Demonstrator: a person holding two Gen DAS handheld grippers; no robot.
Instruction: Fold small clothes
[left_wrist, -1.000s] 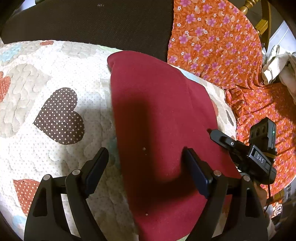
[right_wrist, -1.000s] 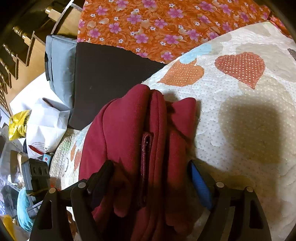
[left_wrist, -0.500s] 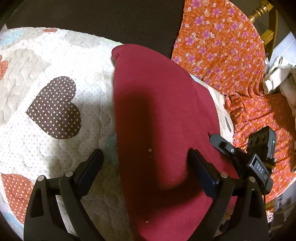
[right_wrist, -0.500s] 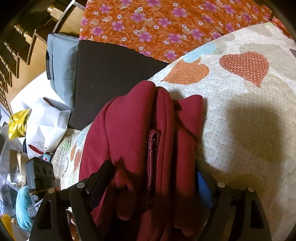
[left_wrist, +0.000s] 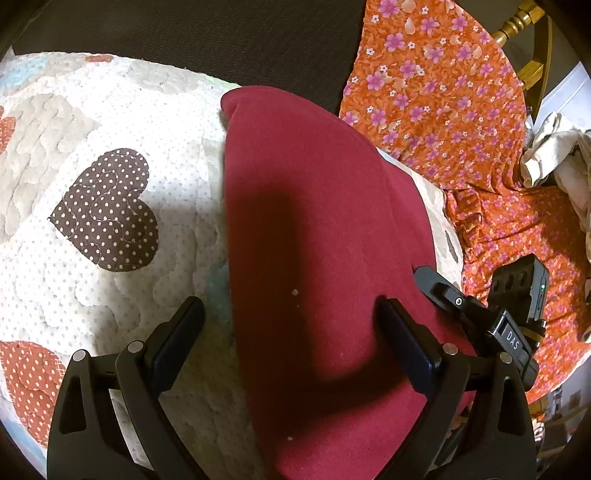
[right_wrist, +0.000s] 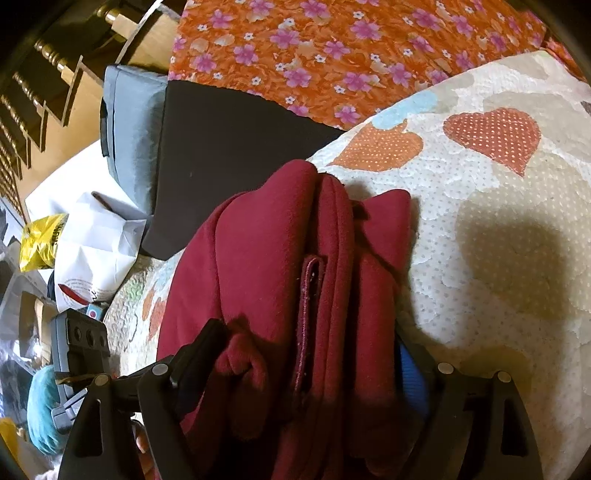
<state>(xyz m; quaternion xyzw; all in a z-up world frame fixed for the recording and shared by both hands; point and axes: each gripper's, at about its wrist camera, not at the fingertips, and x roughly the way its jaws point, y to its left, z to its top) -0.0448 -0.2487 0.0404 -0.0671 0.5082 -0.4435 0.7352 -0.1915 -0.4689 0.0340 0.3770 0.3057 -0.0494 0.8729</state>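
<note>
A dark red fleece garment (left_wrist: 314, 236) lies folded on a white quilt with heart patches (left_wrist: 103, 266). My left gripper (left_wrist: 291, 339) is open above it; its left finger is over the quilt and its right finger over the cloth. In the right wrist view the garment (right_wrist: 280, 266) shows as several stacked folds with a seam strip on top. My right gripper (right_wrist: 310, 354) is open and straddles the folded stack, with a finger on each side. The right gripper also shows in the left wrist view (left_wrist: 480, 317) at the garment's right edge.
Orange flowered cloth (left_wrist: 443, 92) lies beyond the quilt, next to a black surface (left_wrist: 221, 37). A grey cushion (right_wrist: 133, 125), a white bag (right_wrist: 96, 243) and a yellow bag (right_wrist: 40, 240) sit at the left. A wooden chair (left_wrist: 524, 33) stands at the far right.
Both grippers have shifted slightly over the garment and both views have moved a little closer to it. The garment itself has not changed shape.
</note>
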